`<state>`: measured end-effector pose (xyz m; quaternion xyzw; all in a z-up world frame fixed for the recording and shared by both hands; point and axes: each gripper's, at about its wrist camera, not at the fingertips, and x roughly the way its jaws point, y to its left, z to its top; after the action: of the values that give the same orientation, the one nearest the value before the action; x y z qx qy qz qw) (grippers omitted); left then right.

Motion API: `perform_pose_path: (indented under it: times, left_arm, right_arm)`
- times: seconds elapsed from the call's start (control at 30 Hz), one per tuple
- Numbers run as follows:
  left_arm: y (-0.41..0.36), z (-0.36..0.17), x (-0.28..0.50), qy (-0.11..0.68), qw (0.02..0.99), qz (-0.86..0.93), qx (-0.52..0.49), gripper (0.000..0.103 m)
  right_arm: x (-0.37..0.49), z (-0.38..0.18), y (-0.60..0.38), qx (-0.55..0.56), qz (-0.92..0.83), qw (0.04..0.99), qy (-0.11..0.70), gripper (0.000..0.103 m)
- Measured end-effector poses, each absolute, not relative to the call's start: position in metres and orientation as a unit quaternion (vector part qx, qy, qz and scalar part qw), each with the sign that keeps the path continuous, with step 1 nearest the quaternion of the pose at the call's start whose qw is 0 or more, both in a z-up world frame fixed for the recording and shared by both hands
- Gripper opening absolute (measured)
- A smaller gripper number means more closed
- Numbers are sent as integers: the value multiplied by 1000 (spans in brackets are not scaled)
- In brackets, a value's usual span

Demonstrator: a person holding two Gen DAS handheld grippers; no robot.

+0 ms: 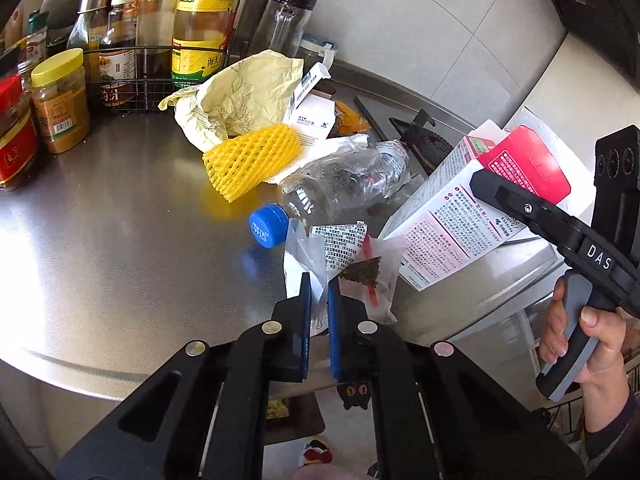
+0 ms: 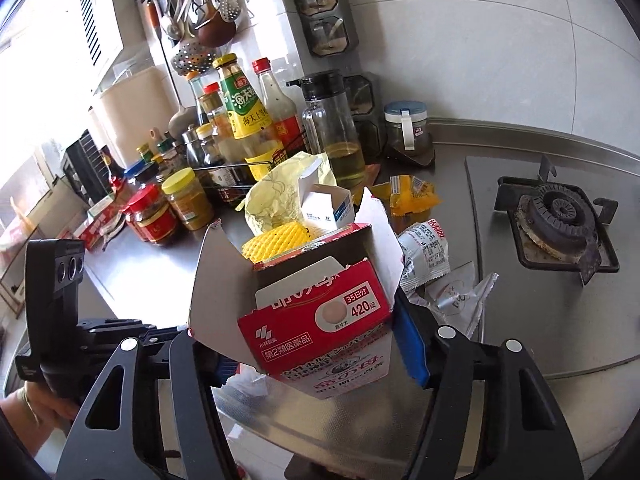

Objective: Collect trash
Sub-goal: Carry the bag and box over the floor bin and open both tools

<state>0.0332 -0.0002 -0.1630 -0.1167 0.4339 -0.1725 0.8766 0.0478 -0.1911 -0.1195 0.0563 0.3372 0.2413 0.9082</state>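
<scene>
My left gripper (image 1: 319, 286) is shut on a clear plastic wrapper (image 1: 352, 268) with printed text and a dark scrap inside, at the counter's front edge. My right gripper (image 2: 304, 344) is shut on a red and white medicine box (image 2: 320, 320) with its top flaps open, held above the counter edge; the box also shows in the left wrist view (image 1: 472, 208). More trash lies behind: a crushed clear bottle (image 1: 348, 184) with a blue cap (image 1: 267, 230), a yellow foam net (image 1: 252, 162), crumpled yellow paper (image 1: 244, 96), a small white box (image 2: 326, 208) and silver wrappers (image 2: 428, 252).
A steel counter (image 1: 120, 240) holds a wire rack of sauce bottles (image 1: 204, 28) and jars (image 1: 60, 100) at the back left. A gas burner (image 2: 560, 216) sits at the right. An orange packet (image 2: 412, 196) and an oil jug (image 2: 332, 128) stand by the wall.
</scene>
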Motion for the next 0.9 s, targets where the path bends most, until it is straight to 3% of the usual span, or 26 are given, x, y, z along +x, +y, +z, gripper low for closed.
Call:
perform_pose_path:
  times: [0.43, 0.7, 0.9]
  left_arm:
    - [-10, -167, -65, 470, 859, -185, -82, 6]
    - [-14, -240, -101, 546, 816, -170, -84, 6]
    - [-19, -315, -95, 593, 788, -151, -68, 7]
  right_arm:
    - [-61, -142, -225, 107, 259, 879, 386, 65]
    - [-89, -213, -218, 120, 242, 847, 457, 65]
    - [-80, -304, -211, 158, 171, 829, 509, 65]
